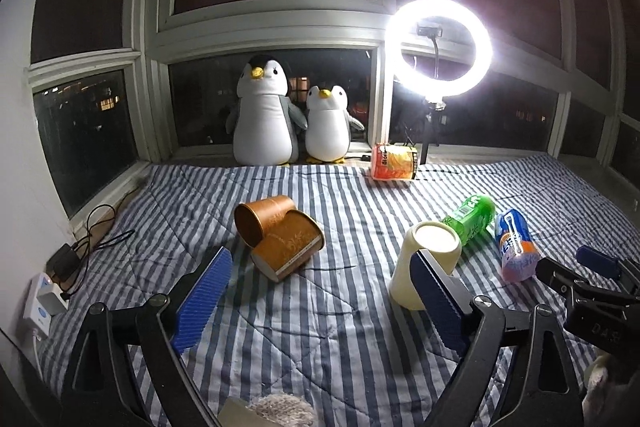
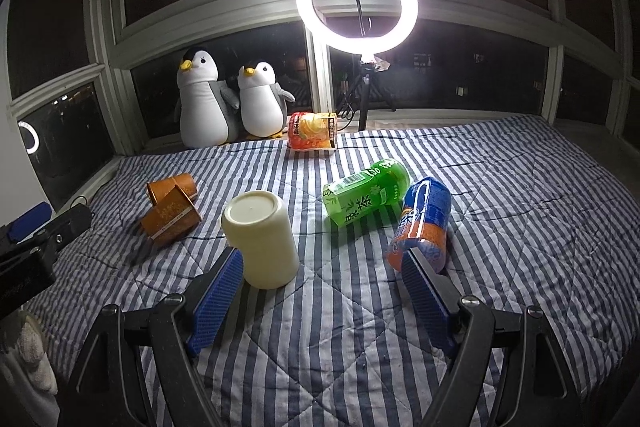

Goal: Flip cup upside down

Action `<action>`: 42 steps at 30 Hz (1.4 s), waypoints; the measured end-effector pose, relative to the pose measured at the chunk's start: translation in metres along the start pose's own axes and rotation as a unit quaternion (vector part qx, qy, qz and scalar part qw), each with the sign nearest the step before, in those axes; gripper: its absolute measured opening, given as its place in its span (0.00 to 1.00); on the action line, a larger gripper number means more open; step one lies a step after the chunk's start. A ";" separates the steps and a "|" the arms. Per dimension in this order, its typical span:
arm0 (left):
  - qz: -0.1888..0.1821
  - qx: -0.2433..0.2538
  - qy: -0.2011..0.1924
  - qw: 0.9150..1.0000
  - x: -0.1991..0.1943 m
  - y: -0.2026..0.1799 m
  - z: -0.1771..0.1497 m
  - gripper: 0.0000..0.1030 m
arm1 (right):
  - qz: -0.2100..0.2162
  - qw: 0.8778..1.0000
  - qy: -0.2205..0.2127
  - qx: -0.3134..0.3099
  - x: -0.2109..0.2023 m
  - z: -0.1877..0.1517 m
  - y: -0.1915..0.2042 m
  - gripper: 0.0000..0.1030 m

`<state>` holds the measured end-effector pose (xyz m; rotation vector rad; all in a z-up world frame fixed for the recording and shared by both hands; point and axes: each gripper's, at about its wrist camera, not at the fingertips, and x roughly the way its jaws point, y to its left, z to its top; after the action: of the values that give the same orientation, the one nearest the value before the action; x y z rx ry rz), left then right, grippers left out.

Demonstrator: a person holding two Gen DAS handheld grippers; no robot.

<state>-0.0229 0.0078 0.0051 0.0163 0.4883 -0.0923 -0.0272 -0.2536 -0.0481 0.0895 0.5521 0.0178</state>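
On the far left, a charger and cable [image 1: 76, 247] are seen by the wall at the edge of the striped blanket [image 2: 500, 187]. Next, two orange-brown cups [image 1: 280, 235] are laid on their sides, touching each other. The left tool [image 1: 320, 291] is held wide open with nothing in it. The cream cup [image 2: 262, 239] is stood bottom up on the blanket, just beside the right tool [image 2: 324, 301], which is also spread open and empty. To the right, a green bottle [image 2: 366, 197] and a blue and orange bottle [image 2: 422, 227] are laid down, touching. Two toy penguins [image 2: 224, 99], a snack bag [image 2: 313, 130] and a ring light [image 2: 357, 1] are set at the back.
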 end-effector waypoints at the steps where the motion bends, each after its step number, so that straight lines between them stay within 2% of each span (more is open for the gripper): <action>1: -0.001 -0.002 0.001 1.000 -0.001 0.001 0.000 0.90 | -0.001 1.000 -0.002 -0.002 -0.001 0.000 0.000 0.76; 42: 0.004 -0.003 0.007 1.000 0.003 0.002 -0.002 0.94 | -0.004 1.000 -0.008 -0.001 0.000 -0.003 -0.001 0.76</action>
<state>-0.0211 0.0097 0.0019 0.0123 0.5029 -0.0833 -0.0287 -0.2542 -0.0512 0.0845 0.5374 0.0104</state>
